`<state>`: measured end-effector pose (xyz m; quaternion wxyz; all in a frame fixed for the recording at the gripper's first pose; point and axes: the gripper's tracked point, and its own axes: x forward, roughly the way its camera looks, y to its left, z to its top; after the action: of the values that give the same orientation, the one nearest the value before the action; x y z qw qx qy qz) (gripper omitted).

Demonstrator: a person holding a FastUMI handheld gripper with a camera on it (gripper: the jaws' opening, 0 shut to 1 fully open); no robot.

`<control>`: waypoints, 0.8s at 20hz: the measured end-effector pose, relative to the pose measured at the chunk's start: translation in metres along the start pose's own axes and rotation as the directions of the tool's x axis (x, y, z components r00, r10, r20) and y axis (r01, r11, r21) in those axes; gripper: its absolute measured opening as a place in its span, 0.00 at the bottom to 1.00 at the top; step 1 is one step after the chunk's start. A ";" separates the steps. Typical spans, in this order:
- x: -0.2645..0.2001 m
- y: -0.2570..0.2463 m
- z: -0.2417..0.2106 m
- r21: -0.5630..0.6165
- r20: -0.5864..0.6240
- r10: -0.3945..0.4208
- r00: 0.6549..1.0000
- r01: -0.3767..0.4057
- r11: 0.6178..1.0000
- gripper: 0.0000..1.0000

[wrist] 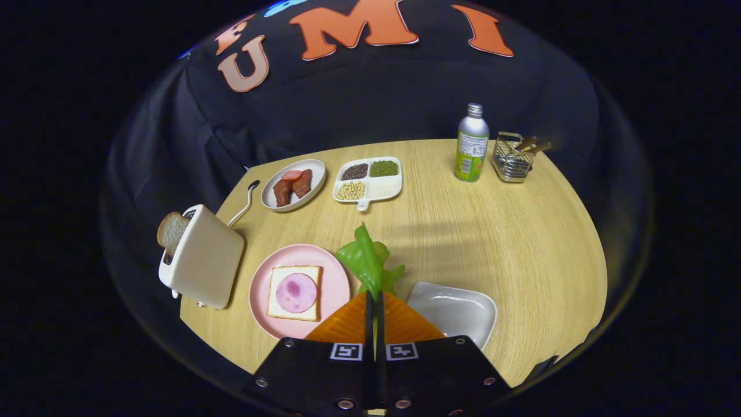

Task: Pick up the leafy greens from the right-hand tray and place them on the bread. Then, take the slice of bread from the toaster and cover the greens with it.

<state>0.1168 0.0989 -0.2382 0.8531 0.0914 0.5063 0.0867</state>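
A: Gripper (374, 301) state? 
B: Fingers drawn together, both pressing on the stem end of the leafy greens (366, 260). The greens stand up just ahead of the fingertips, glossy, crinkled, plastic-looking, lifted above the table (474, 231).

A: Where relative to the trays? 
B: Between the pink plate (336, 284) and the right-hand tray (454, 310), a smooth white rounded-square dish.

A: Bread? 
B: One square slice of bread (278, 307) lies flat on the round pink plate with a round pink slice of ham (296, 292) on top. A second slice of bread (171, 231), brown crust, pokes out of the cream toaster (205, 260), left of the plate.

A: Background items? 
B: Pale wood-grain table. At its far side: an oval plate of brown meat pieces (292, 185), a divided white dish of beans (367, 179), a metal bottle with green label (471, 145), a wire basket (510, 159).
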 end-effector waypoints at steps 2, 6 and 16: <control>0.001 0.018 0.005 -0.020 0.005 0.025 1.000 -0.024 1.000 0.00; 0.011 0.047 0.007 -0.051 -0.012 0.061 0.998 -0.061 0.997 0.01; 0.066 0.099 -0.016 -0.105 -0.110 0.078 0.991 -0.090 0.990 0.01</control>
<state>0.1284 0.2115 -0.2772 0.8244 0.0612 0.5409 0.1549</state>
